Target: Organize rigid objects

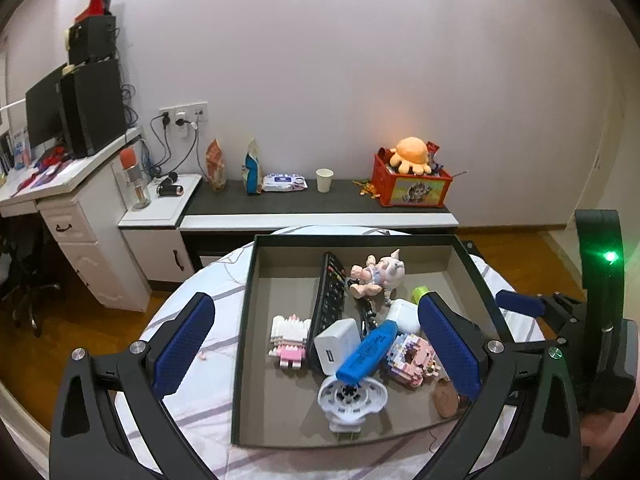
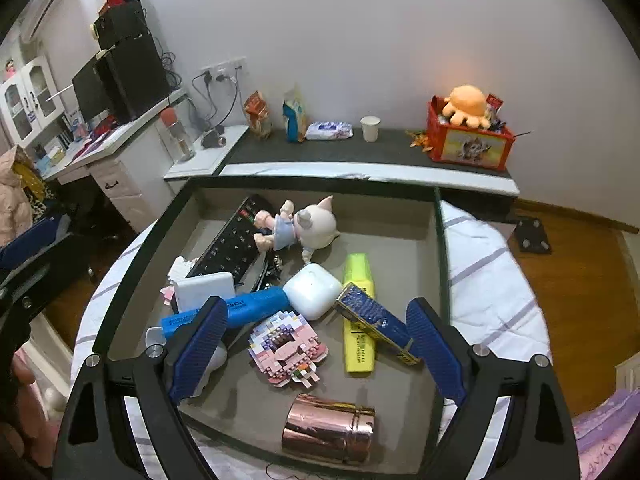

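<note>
The left gripper (image 1: 316, 340) and right gripper (image 2: 316, 344) are held wide apart and empty above a shallow dark-rimmed cardboard tray (image 2: 438, 248) set on a striped sheet (image 2: 484, 280). Crowded inside are seen a black remote control (image 2: 236, 244), a blue marker (image 2: 244, 308), a yellow highlighter (image 2: 358, 344) and a copper-coloured metal tin (image 2: 328, 428).

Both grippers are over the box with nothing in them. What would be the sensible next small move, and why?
Probably draw both back from the box and look for anything left outside. The left gripper and right gripper stand open and empty, and the remote, pig figure, highlighters and chargers already lie inside; only striped bedding shows around it.
</note>
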The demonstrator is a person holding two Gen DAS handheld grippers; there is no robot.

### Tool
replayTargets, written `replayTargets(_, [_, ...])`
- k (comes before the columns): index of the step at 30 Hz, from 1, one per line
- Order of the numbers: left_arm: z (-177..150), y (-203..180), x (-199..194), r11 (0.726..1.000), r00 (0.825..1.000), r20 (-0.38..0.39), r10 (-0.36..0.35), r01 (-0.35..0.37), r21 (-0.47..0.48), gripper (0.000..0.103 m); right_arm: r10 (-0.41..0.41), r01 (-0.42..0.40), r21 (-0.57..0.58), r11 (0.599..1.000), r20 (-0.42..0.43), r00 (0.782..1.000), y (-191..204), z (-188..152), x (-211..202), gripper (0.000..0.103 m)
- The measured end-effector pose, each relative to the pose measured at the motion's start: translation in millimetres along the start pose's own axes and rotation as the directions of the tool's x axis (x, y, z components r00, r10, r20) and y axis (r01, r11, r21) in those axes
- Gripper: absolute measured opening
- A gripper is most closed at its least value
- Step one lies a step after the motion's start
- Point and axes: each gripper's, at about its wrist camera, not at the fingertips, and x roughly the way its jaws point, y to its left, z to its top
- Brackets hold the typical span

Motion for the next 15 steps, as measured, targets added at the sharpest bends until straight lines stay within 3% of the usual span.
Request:
replayTargets(5, [-10,2,-15,1.0,1.0,0.005,0.005,-0.005,-0.013,0.103,0.044,-0.044,0.001,0.999,0.012,0.999,7,-7,-15,0.092])
replayTargets(15, [-51,12,-60,0.997,0.998,0.028,0.052,-0.051,-0.052,0.103,0.015,-0.016,0.026,1.0,0.05,0.999,13,-47,-57,0.092])
